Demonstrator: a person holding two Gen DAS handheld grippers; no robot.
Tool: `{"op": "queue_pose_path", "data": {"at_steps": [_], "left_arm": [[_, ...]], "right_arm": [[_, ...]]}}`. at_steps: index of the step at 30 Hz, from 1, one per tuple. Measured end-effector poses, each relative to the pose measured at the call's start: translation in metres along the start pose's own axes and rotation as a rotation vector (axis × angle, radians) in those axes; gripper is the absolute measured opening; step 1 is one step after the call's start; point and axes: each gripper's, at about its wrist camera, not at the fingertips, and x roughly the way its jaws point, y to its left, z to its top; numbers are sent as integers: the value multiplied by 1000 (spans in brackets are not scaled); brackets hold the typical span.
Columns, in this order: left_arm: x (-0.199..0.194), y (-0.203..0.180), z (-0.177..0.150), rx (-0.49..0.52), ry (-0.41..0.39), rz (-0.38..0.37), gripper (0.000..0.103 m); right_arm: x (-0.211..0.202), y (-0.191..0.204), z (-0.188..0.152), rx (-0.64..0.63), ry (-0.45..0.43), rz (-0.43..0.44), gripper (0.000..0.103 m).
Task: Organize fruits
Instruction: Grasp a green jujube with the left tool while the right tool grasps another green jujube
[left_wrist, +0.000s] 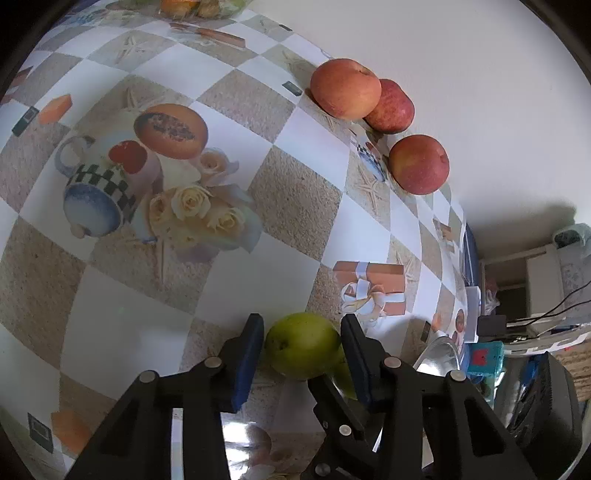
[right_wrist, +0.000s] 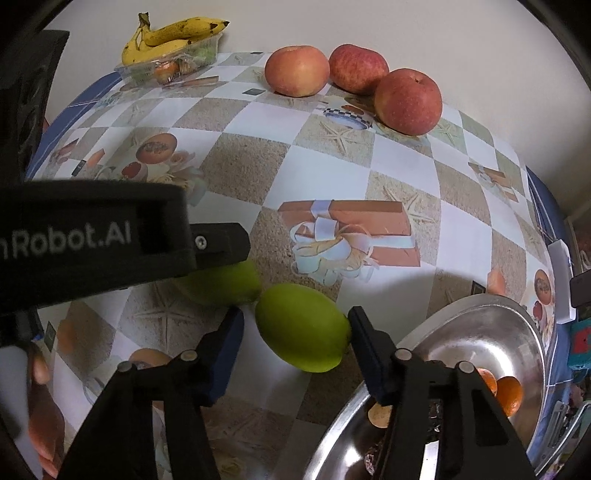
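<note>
Both grippers point steeply down at the checked tablecloth (right_wrist: 325, 166), each over its own green fruit. The left gripper (left_wrist: 302, 352) has its blue pads (left_wrist: 248, 363) on either side of a green fruit (left_wrist: 303, 345) that sits on the cloth at the near edge of the left wrist view; the right-hand pad touches the fruit's side and the left-hand pad stands at its edge, so the jaws look closed on it at a fairly narrow setting. In the right wrist view the right gripper (right_wrist: 295, 339) straddles a second green fruit (right_wrist: 303, 326): the right finger (right_wrist: 364, 343) meets its end, while a thin gap shows beside the other finger, so I cannot tell whether the grip is firm. The left gripper's black body crosses that view from the left, above the first green fruit, and part of a hand (right_wrist: 44, 406) shows at the lower left. The two green fruits lie just beside each other, near the rim of a metal bowl (right_wrist: 480, 332) at the lower right. The count: two green fruits, three red apples (right_wrist: 408, 101) grouped at the far edge by the wall, and at least one orange (right_wrist: 509, 393) inside the bowl. One bunch of bananas (right_wrist: 170, 38) rests on a clear plastic tray (right_wrist: 166, 66) at the far left corner.
</note>
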Motion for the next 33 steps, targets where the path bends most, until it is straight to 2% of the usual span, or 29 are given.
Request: {"op": "queue_pose_path", "data": {"at_steps": [8, 13, 16, 22, 33], "left_arm": [[-2, 7, -1, -54, 14, -32, 44], [-9, 14, -1, -72, 17, -19, 44], [-17, 22, 1, -91, 0, 0, 44], [-22, 37, 3, -142, -5, -8, 44], [-21, 32, 5, -105, -30, 17, 44]], "right_arm": [[1, 1, 0, -9, -1, -16, 55], [0, 0, -1, -10, -4, -10, 55], [0, -1, -1, -6, -3, -17, 51], [0, 0, -1, -8, -6, -20, 51], [0, 2, -1, -12, -8, -33, 51]]}}
